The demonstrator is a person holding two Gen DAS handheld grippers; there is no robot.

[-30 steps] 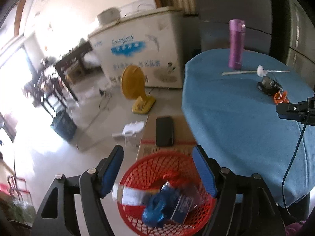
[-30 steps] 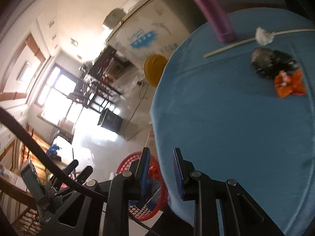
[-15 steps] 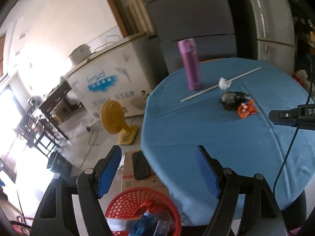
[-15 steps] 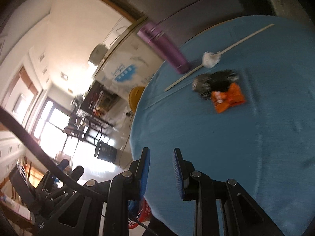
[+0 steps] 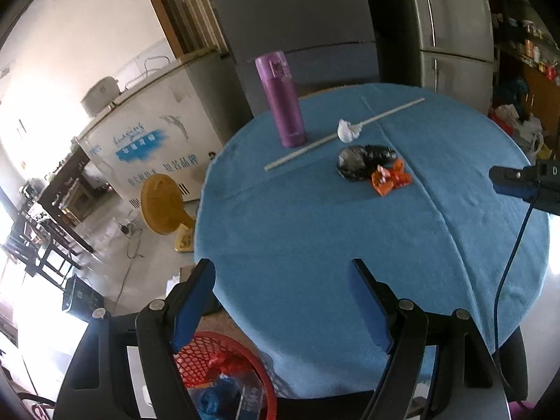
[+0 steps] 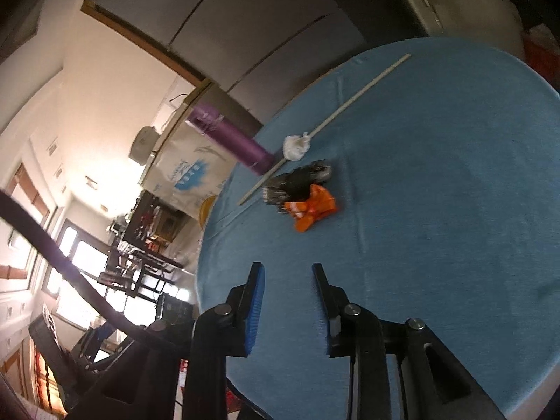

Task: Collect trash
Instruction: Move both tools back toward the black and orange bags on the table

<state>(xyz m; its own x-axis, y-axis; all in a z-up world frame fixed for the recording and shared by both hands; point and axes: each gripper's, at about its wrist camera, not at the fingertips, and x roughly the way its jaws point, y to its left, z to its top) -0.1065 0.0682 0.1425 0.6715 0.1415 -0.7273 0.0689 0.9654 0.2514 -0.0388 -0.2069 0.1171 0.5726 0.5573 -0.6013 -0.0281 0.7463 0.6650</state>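
Trash sits in a cluster on the round blue-clothed table: an orange wrapper touching a crumpled black wrapper at its ten o'clock, and a white paper wad further toward twelve o'clock, lying against a long pale stick that runs diagonally across the cloth. A purple flask stands upright just beyond the stick, toward eleven o'clock from the wad. In the right wrist view the same items appear: orange wrapper, black wrapper, wad, stick, flask. A red mesh basket stands on the floor below the table edge, at seven o'clock in the left wrist view, holding blue and clear packaging. The left gripper hangs over the near rim of the table, jaws spread wide, nothing between them. The right gripper is over the cloth, well short of the cluster, jaws opening from a narrow gap with nothing between them. A white chest freezer and a yellow fan stand on the floor beyond the table at nine to ten o'clock.
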